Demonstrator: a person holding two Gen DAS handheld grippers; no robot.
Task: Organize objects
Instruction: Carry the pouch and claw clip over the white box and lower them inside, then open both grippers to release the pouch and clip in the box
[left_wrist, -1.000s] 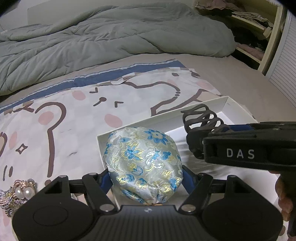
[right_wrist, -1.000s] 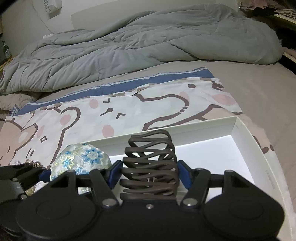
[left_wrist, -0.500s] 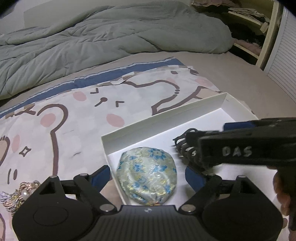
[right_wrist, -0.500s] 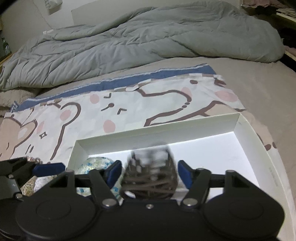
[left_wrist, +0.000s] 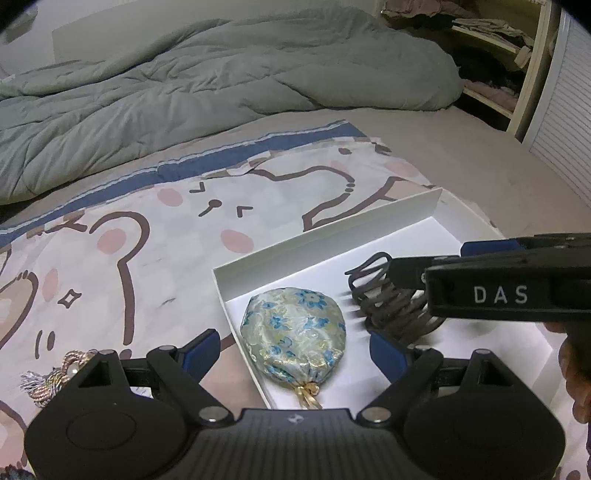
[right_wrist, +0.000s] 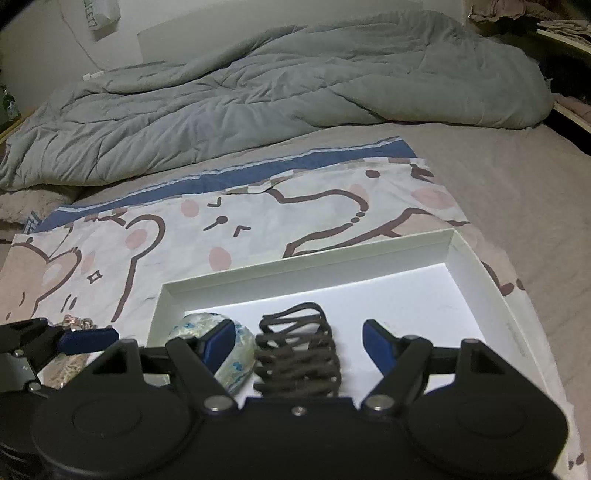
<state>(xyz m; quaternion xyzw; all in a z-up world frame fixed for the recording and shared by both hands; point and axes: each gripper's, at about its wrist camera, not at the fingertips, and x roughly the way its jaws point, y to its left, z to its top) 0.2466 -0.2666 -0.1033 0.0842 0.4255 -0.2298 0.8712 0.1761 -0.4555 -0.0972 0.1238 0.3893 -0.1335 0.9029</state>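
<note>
Over the near left end of a white shallow box (left_wrist: 325, 240), the left gripper (left_wrist: 295, 345) is held low with its blue-tipped fingers (left_wrist: 201, 349) spread wide, one outside the box wall and one inside, nothing being pinched between them. Between those fingers a brocade pouch (left_wrist: 293, 332) with blue flowers is seen lying on the box floor, close to the left wall, its gold tie pointed toward the camera. Just beside it, to the right, a dark brown claw hair clip (right_wrist: 297, 354) is seen lying in the box between the parted fingers of the right gripper (right_wrist: 297, 338), neither finger being pressed on it. Bare white floor is left in the right half of the box. Outside the box, a tasselled pearl ornament (left_wrist: 55, 376) is seen on a bear-print sheet (left_wrist: 129, 221), spread over a bed (right_wrist: 517, 192) with a rumpled grey duvet (right_wrist: 258, 92) behind.
</note>
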